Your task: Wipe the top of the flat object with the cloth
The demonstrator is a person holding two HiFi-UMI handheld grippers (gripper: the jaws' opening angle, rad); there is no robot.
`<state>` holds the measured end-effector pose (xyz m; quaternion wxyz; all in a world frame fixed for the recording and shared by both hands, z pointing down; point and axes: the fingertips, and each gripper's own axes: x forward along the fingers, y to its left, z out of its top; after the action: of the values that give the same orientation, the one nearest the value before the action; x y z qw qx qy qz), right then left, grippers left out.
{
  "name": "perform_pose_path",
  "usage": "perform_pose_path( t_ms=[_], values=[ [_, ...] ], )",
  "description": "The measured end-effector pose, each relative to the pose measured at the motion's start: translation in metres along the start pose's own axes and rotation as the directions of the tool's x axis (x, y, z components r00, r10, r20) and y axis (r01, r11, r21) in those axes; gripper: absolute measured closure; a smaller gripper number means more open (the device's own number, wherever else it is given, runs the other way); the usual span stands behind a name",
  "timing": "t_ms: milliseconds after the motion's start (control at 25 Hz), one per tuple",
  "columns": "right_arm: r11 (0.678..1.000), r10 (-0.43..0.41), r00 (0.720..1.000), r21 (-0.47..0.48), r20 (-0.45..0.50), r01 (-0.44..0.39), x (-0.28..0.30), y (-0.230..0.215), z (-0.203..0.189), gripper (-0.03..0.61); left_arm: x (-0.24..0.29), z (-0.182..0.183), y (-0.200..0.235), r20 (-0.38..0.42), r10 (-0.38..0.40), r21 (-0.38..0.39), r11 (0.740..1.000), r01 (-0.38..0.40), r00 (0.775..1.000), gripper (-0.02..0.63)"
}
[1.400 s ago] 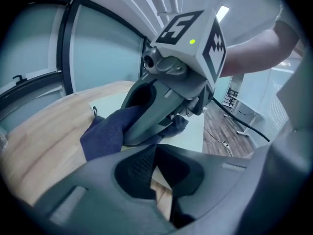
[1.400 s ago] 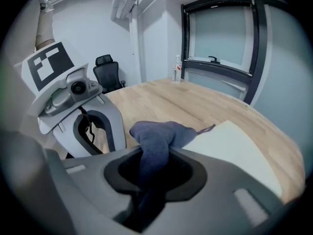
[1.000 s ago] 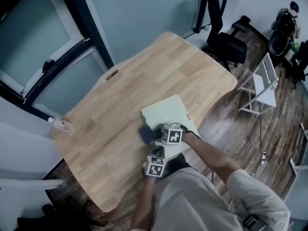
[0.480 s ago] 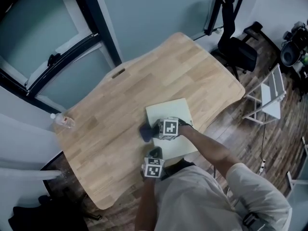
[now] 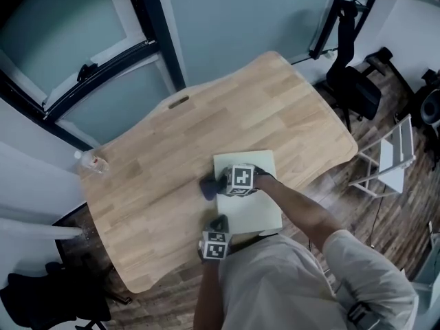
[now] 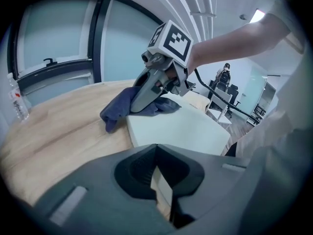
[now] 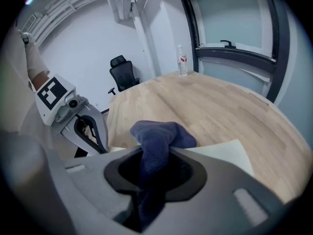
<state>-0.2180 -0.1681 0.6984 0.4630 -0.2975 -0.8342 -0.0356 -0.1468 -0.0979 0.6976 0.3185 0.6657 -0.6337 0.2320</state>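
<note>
A pale flat board (image 5: 251, 201) lies near the front edge of the wooden table (image 5: 206, 122). My right gripper (image 5: 216, 184) is shut on a dark blue cloth (image 5: 207, 187) at the board's left edge, where the cloth hangs partly over onto the wood. In the right gripper view the cloth (image 7: 161, 133) bunches up out of the jaws of the right gripper (image 7: 154, 153), with the board (image 7: 225, 153) just beyond. My left gripper (image 5: 218, 224) is at the board's near edge. In the left gripper view the left gripper (image 6: 159, 182) is shut with a pale sliver of the board (image 6: 181, 131) between its jaws.
A clear water bottle (image 5: 93, 162) stands at the table's far left corner. A black office chair (image 5: 357, 88) and a white chair (image 5: 392, 163) stand to the right of the table. Glass wall panels run behind the table.
The head view has shifted, so the table sits more to the right. Both grippers keep their places at the board; the cloth stays at its left edge.
</note>
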Motion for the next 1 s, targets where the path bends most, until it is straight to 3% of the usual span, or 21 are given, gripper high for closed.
perform_pose_path(
  t_ms=[120, 240, 400, 600, 800, 1000],
  values=[
    [0.995, -0.090, 0.996, -0.031, 0.003, 0.090, -0.006, -0.020, 0.003, 0.482, 0.001, 0.000, 0.000, 0.014, 0.026, -0.026, 0.999, -0.026, 1.000, 0.606],
    [0.971, -0.232, 0.972, -0.054, 0.019, 0.233, -0.018, -0.046, 0.004, 0.482, -0.001, -0.001, -0.001, 0.026, 0.057, -0.044, 0.997, -0.056, 0.998, 0.606],
    [0.909, -0.414, 0.910, -0.037, 0.031, 0.415, -0.038, -0.084, -0.001, 0.482, -0.001, -0.001, 0.001, 0.045, 0.098, -0.075, 0.993, -0.095, 0.994, 0.606],
    [0.819, -0.574, 0.818, 0.032, 0.029, 0.573, -0.056, -0.106, -0.022, 0.480, 0.000, 0.001, 0.003, 0.048, 0.126, -0.110, 0.987, -0.120, 0.991, 0.606],
    [0.756, -0.654, 0.756, 0.057, 0.015, 0.652, -0.070, -0.109, -0.046, 0.480, -0.001, -0.001, 0.008, 0.056, 0.165, -0.131, 0.979, -0.157, 0.985, 0.606],
    [0.701, -0.707, 0.707, 0.143, 0.014, 0.698, -0.089, -0.094, -0.079, 0.481, 0.002, -0.008, 0.006, 0.047, 0.189, -0.177, 0.968, -0.178, 0.981, 0.606]
  ],
)
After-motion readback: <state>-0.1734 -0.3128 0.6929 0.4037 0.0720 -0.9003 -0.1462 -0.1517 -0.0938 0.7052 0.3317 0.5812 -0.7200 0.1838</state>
